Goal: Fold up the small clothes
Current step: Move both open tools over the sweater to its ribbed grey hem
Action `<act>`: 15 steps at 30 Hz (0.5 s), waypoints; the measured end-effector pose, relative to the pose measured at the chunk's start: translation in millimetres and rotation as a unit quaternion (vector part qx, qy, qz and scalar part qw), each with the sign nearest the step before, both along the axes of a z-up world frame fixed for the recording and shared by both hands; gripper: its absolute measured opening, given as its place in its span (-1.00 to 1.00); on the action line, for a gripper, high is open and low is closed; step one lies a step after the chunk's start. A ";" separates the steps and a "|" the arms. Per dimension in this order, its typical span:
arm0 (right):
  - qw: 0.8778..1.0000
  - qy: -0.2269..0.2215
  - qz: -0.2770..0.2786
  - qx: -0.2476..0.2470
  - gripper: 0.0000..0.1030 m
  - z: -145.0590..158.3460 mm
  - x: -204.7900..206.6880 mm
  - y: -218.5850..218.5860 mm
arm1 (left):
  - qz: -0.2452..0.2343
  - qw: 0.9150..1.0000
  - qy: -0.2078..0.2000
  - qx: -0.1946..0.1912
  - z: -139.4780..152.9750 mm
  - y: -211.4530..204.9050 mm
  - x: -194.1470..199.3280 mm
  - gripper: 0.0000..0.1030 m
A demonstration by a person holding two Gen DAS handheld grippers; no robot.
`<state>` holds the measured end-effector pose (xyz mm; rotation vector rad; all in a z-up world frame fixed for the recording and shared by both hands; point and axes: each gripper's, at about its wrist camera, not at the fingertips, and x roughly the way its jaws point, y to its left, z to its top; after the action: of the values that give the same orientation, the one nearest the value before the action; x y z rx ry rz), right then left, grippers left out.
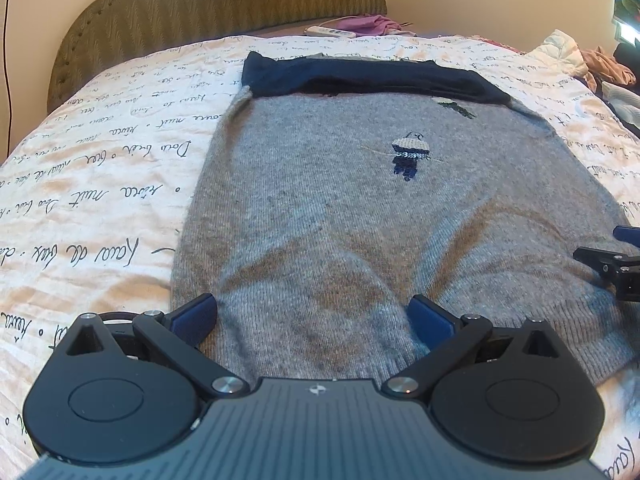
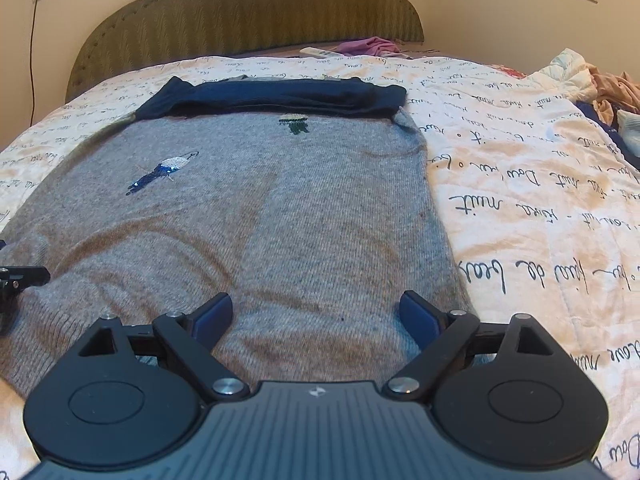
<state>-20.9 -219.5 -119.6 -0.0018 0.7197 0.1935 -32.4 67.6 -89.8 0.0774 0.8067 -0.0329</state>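
Observation:
A small grey knit sweater [image 1: 340, 200] [image 2: 260, 220] lies flat on the bed, its dark navy sleeves [image 1: 360, 76] [image 2: 280, 98] folded across the far end. A small embroidered figure [image 1: 410, 154] [image 2: 160, 172] shows on the grey fabric. My left gripper [image 1: 314, 316] hovers open over the near left part of the hem, nothing between its blue pads [image 1: 198, 312]. My right gripper [image 2: 316, 312] stands open over the near right part of the hem, also holding nothing. The right gripper's tip [image 1: 612, 264] shows at the right edge of the left wrist view.
The bed is covered by a cream quilt [image 1: 100, 184] [image 2: 540, 208] printed with black script. A green padded headboard [image 2: 248, 12] stands behind. A pile of other clothes [image 2: 600, 84] lies at the far right, and a purple garment [image 2: 368, 46] with a white power strip near the headboard.

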 end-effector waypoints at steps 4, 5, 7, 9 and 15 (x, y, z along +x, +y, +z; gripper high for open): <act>1.000 0.002 0.003 0.002 0.77 -0.7 -8.4 -2.5 | -0.001 1.000 0.000 0.002 0.5 -0.3 -3.6 1.00; 1.000 0.002 0.003 0.002 0.77 -0.9 -10.5 -3.3 | -0.001 1.000 0.001 0.002 0.8 -0.4 -4.4 1.00; 1.000 0.004 0.005 0.000 0.77 -0.5 -14.9 -3.6 | -0.003 1.000 0.002 0.002 1.8 -0.2 -6.4 1.00; 1.000 0.005 0.008 -0.005 0.78 0.2 -19.3 -3.9 | -0.005 1.000 0.004 0.000 3.0 1.2 -9.1 1.00; 0.999 0.017 0.032 -0.016 0.82 4.3 -32.8 -9.1 | -0.017 1.000 0.005 -0.002 5.3 7.8 -24.3 1.00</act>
<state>-53.8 -228.6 -115.3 -0.0521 0.7563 0.2447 -56.7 75.4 -84.4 0.0867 0.8163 -0.0662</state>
